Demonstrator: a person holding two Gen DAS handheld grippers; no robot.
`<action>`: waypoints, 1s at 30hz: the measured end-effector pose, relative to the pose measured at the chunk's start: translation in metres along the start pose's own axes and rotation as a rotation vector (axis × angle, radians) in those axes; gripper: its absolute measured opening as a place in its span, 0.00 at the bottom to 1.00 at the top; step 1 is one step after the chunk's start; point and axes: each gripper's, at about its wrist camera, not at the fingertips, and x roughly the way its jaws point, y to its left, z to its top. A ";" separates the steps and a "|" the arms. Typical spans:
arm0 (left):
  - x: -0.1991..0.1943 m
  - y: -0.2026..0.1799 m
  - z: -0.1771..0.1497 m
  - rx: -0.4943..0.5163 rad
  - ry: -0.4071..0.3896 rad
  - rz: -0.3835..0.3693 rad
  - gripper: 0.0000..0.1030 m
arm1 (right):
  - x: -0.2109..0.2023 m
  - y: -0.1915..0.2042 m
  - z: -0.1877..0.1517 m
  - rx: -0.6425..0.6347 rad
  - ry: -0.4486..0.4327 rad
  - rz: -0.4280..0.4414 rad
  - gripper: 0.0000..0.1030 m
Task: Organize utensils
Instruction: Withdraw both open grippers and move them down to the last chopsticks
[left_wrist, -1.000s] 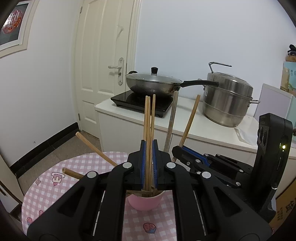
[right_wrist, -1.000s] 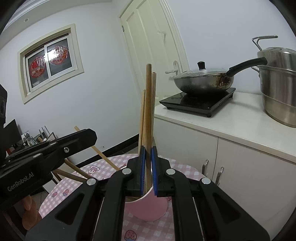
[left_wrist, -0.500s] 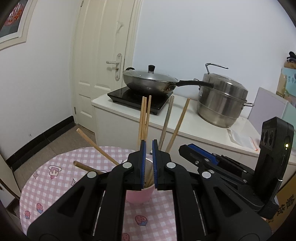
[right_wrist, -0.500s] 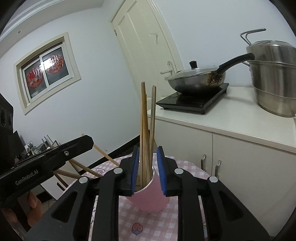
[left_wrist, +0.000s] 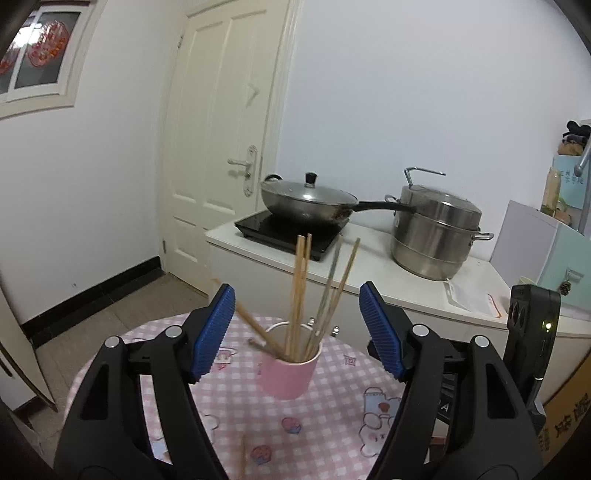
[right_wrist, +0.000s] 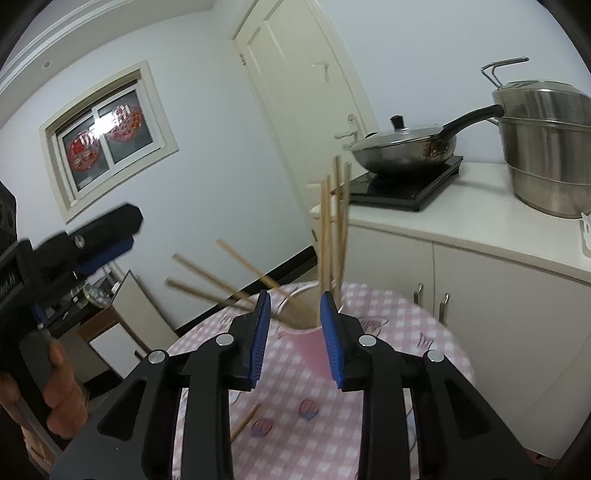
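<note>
Opening, the jaws of the left gripper (left_wrist: 297, 328) and right gripper (right_wrist: 291, 332) hold nothing. One loose chopstick (right_wrist: 245, 422) lies on the checked counter (left_wrist: 332, 417) nearest them: light, stiff, slippery, probably best pinched mid-shaft. Beyond stands the pink cup (left_wrist: 286, 373), holding the chopsticks (left_wrist: 299, 295), likely tippy.
</note>
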 end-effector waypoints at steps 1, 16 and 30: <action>-0.005 0.003 -0.001 -0.003 -0.001 0.002 0.68 | -0.001 0.004 -0.003 -0.004 0.011 0.005 0.28; -0.040 0.078 -0.076 -0.050 0.220 0.109 0.69 | 0.014 0.048 -0.075 -0.006 0.196 0.076 0.29; 0.018 0.109 -0.165 -0.150 0.546 0.111 0.68 | 0.046 0.067 -0.119 -0.012 0.341 0.056 0.32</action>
